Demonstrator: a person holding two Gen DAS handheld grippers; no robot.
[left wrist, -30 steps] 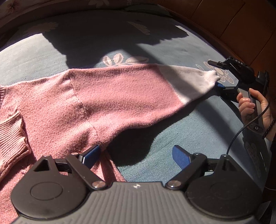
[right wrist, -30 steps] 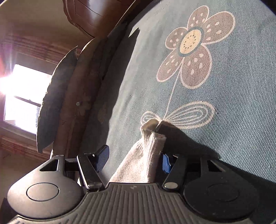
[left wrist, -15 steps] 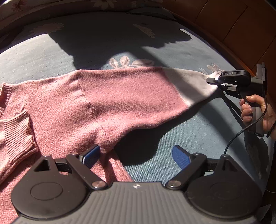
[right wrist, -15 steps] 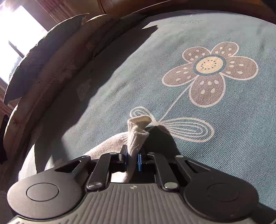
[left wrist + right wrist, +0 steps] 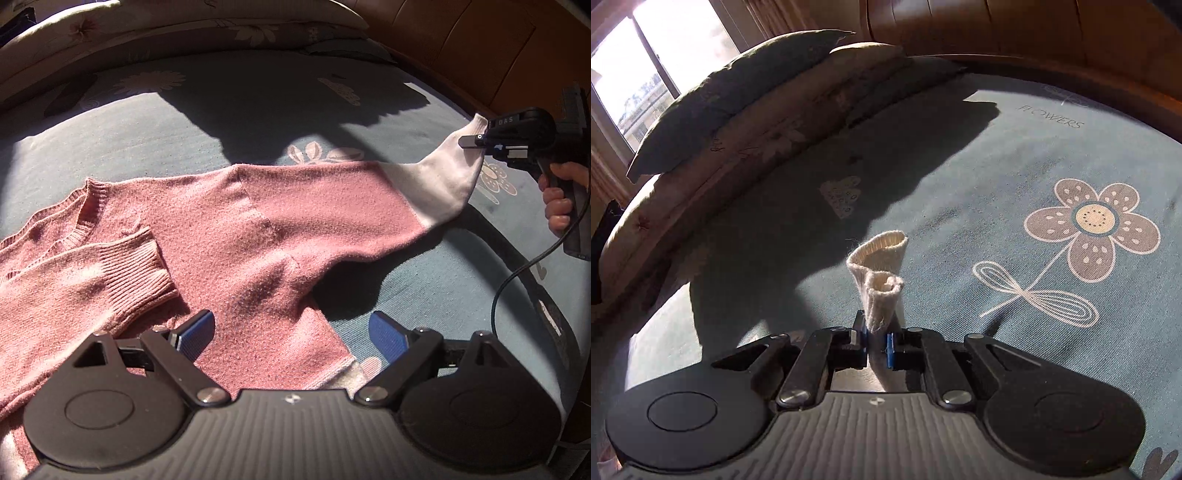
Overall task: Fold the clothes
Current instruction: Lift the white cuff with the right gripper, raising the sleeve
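Observation:
A pink knit sweater (image 5: 229, 236) lies spread on the blue flowered bedspread (image 5: 184, 110). One sleeve with a ribbed pink cuff (image 5: 147, 269) is folded across its chest. The other sleeve ends in a white cuff (image 5: 450, 173) and is lifted off the bed at the right. My right gripper (image 5: 476, 142) is shut on that white cuff, whose end (image 5: 879, 273) sticks up between the blue pads (image 5: 889, 350) in the right wrist view. My left gripper (image 5: 291, 332) hovers open over the sweater's side below the armpit, with nothing between its fingers.
Pillows (image 5: 746, 107) are stacked along the far side of the bed. A wooden headboard (image 5: 461, 48) rims the bed at the upper right. A hand (image 5: 561, 195) holds the right gripper's handle, and its cable (image 5: 517, 273) trails over the bed edge.
The right gripper closed on the white cuff, rolled upright and lifted it off the bed. The left gripper drew back, so more of the sweater's neck and folded sleeve shows.

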